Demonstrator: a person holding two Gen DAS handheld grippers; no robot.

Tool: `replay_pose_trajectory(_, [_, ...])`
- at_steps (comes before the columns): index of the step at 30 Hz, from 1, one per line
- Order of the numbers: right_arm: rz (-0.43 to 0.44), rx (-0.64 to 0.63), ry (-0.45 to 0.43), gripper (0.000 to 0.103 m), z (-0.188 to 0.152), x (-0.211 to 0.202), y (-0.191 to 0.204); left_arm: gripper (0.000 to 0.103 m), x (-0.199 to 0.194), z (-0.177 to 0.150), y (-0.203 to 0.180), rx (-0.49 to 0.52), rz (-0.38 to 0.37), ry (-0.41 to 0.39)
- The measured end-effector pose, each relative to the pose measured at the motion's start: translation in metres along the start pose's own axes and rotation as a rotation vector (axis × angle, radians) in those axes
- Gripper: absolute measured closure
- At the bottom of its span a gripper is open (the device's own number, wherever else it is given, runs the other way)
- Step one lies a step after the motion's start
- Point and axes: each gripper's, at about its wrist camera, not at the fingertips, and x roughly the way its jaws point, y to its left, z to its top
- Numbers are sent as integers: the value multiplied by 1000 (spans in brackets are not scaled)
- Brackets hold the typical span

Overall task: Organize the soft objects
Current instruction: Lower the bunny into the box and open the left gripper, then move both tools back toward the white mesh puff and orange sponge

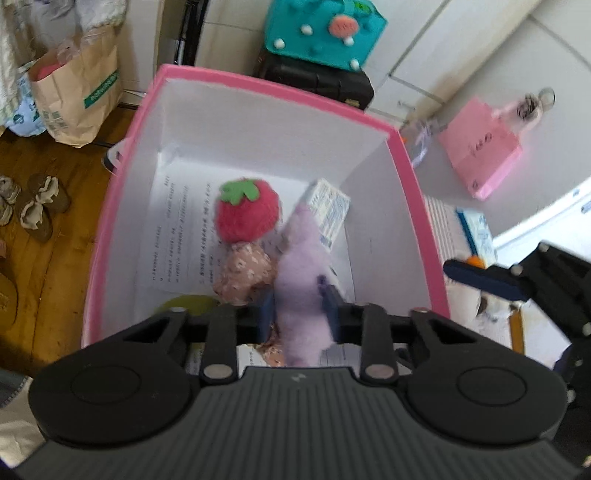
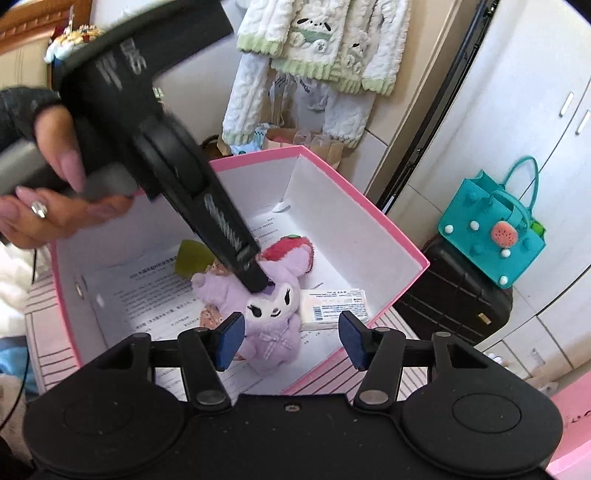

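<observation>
My left gripper [image 1: 298, 308] is shut on a purple plush doll [image 1: 300, 280] and holds it inside the pink box [image 1: 258, 83]. In the right wrist view the left gripper [image 2: 258, 282] grips the doll [image 2: 266, 321] at its head. A red strawberry plush [image 1: 245, 210], a floral fabric toy [image 1: 243, 271] and a green soft item [image 1: 188, 304] lie on printed paper in the box. My right gripper [image 2: 291, 339] is open and empty, just outside the box's near edge [image 2: 347, 365].
A small white carton [image 1: 327, 210] lies in the box. A teal bag [image 1: 325, 31] sits on a black case [image 1: 325, 83] behind. A brown paper bag [image 1: 79, 96] and slippers [image 1: 37, 206] are on the wooden floor at left. A pink bag [image 1: 484, 149] lies at right.
</observation>
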Motion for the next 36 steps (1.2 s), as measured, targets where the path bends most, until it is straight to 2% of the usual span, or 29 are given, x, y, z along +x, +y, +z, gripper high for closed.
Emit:
replay_pose_trajectory(7, [55, 68, -43, 43, -9, -13, 0, 77, -8, -6, -23, 104, 63, -12])
replay_pose_trajectory(11, [85, 116, -69, 43, -14, -29, 2, 62, -36, -14, -33, 164, 117, -77])
replay_pose_trajectory(13, [105, 141, -83, 43, -17, -38, 3, 60, -49, -19, -35, 183, 132, -86])
replay_pose_trajectory(21, [181, 214, -114, 43, -23, -71, 13, 41, -97, -45, -51, 242, 190, -97])
replay_pose_trajectory(25, [191, 225, -144, 43, -26, -92, 18, 37, -117, -64, -62, 278, 205, -110])
replay_pose_trajectory(27, [202, 222, -139, 41, -27, -102, 21, 21, -125, -74, -66, 276, 194, -104])
replay_pose_trajectory(31, [201, 230, -143, 41, -33, -119, 21, 20, -135, -88, -71, 260, 189, -37])
replay_pose_trajectory(36, [172, 247, -168, 37, -44, -138, 25, 16, -154, -108, -85, 303, 242, -58])
